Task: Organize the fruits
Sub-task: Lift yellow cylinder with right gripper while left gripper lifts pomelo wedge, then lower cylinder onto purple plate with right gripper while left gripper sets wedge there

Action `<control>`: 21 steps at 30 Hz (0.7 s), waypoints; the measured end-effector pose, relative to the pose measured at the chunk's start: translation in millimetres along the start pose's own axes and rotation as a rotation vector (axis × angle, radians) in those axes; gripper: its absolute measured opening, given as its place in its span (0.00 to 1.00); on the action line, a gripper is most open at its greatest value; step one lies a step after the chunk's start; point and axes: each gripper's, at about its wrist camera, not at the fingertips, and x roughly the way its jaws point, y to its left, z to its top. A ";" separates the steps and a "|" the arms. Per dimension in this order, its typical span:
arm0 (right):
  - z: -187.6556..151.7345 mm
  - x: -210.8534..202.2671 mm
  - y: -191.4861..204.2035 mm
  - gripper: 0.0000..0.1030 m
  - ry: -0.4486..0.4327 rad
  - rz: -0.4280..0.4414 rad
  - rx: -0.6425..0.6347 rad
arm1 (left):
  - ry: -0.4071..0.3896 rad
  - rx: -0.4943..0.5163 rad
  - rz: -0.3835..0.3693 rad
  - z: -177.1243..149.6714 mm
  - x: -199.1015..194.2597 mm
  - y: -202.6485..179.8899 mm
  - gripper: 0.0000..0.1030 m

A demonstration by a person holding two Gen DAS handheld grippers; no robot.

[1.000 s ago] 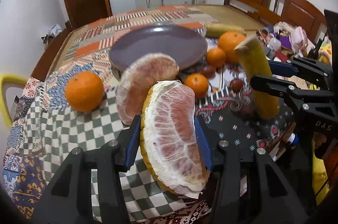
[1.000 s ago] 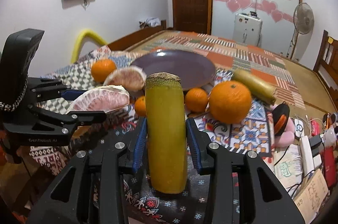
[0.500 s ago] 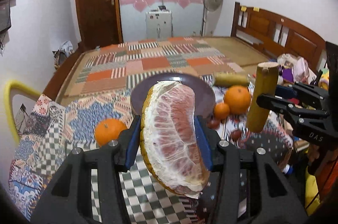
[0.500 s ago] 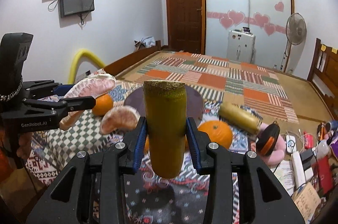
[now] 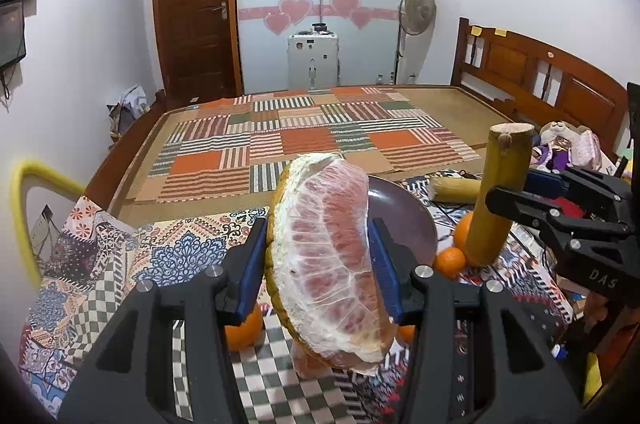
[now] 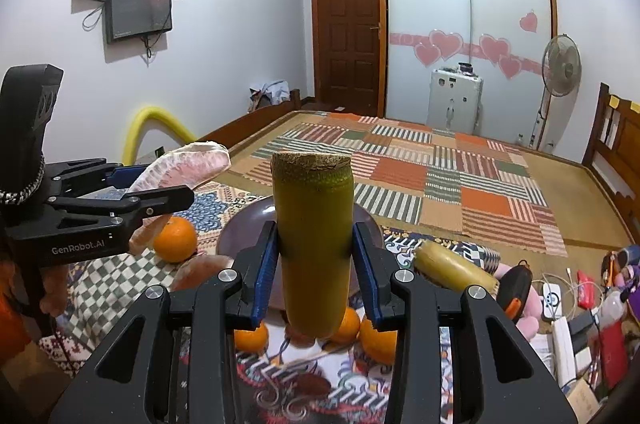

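Observation:
My left gripper (image 5: 320,264) is shut on a peeled pomelo wedge (image 5: 328,260) and holds it high above the table; it also shows in the right wrist view (image 6: 188,164). My right gripper (image 6: 316,264) is shut on an upright yellow-green sugarcane piece (image 6: 314,244), seen at the right of the left wrist view (image 5: 496,200). The purple plate (image 5: 412,216) lies below and behind both. A second pomelo wedge (image 6: 200,270), several oranges (image 6: 174,238) and a second sugarcane piece (image 6: 452,268) lie on the patterned cloth.
A bed with a patchwork cover (image 5: 312,136) lies beyond the table, with a wooden headboard (image 5: 540,80) at right. Clutter of toys and chargers (image 6: 560,304) sits at the right. A yellow chair back (image 5: 24,208) stands at left.
Both grippers have risen well above the table with their fruit. The plate and loose fruit now sit lower in both views.

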 end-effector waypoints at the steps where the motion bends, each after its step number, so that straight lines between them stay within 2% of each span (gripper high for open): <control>1: 0.4 2.5 -0.7 0.33 0.004 -0.001 0.002 | 0.004 -0.003 0.001 0.9 4.3 1.7 0.48; 12: -0.1 51.8 -16.4 0.33 0.097 0.003 0.026 | 0.035 0.007 0.020 7.4 46.6 7.3 0.48; 21: 6.6 81.5 -11.9 0.33 0.170 0.007 0.007 | 0.117 -0.016 0.008 9.9 84.8 14.1 0.48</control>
